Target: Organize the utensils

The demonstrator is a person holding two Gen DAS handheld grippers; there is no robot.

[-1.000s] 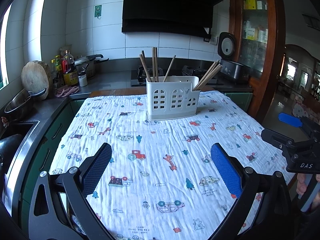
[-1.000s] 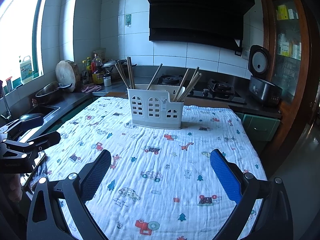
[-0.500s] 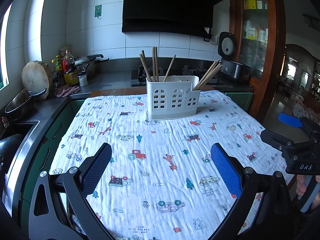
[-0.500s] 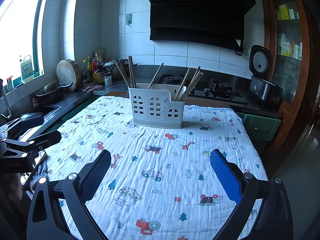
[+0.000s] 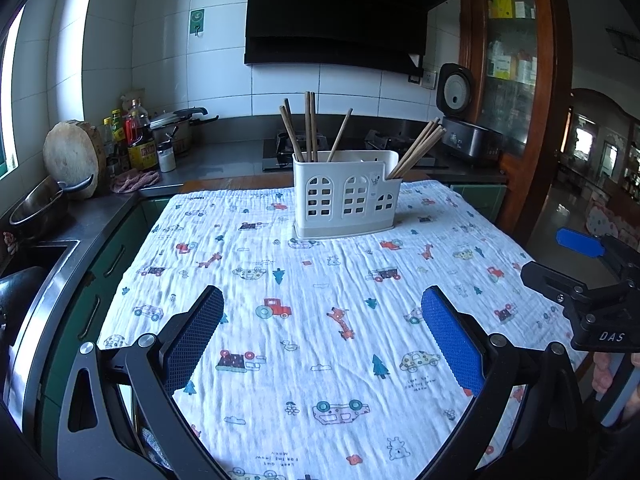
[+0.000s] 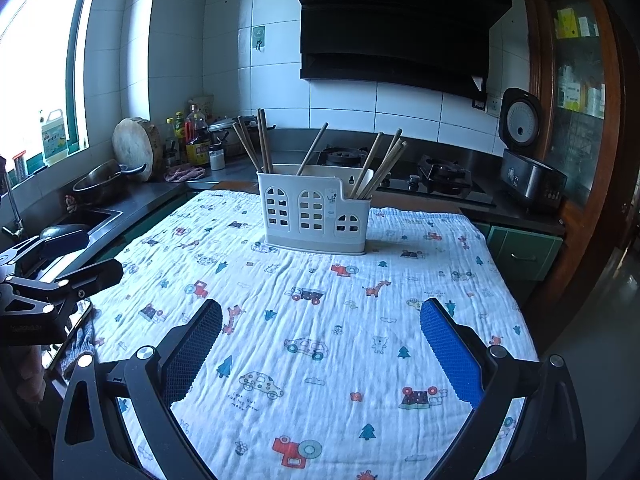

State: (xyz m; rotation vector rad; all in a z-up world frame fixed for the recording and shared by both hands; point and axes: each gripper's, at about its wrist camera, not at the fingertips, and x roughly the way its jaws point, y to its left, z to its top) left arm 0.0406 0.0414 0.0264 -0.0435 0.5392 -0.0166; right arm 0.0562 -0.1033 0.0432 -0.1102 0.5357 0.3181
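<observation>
Wooden chopsticks (image 5: 416,148) stand tilted in the white perforated plastic holder (image 5: 346,200) near the table's far edge, straight ahead of our empty, spread left gripper (image 5: 322,336) and right gripper (image 6: 320,336), neither clearly nearer.

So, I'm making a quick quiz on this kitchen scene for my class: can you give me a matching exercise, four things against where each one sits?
Things:
1. utensil holder
2. round wooden board
3. rice cooker
4. range hood

Places:
A. on the wall above the stove
B. on the counter at the right, lid raised
C. on the patterned cloth, chopsticks standing in it
D. leaning upright by the window, left counter

Pairs: 1-C, 2-D, 3-B, 4-A
</observation>
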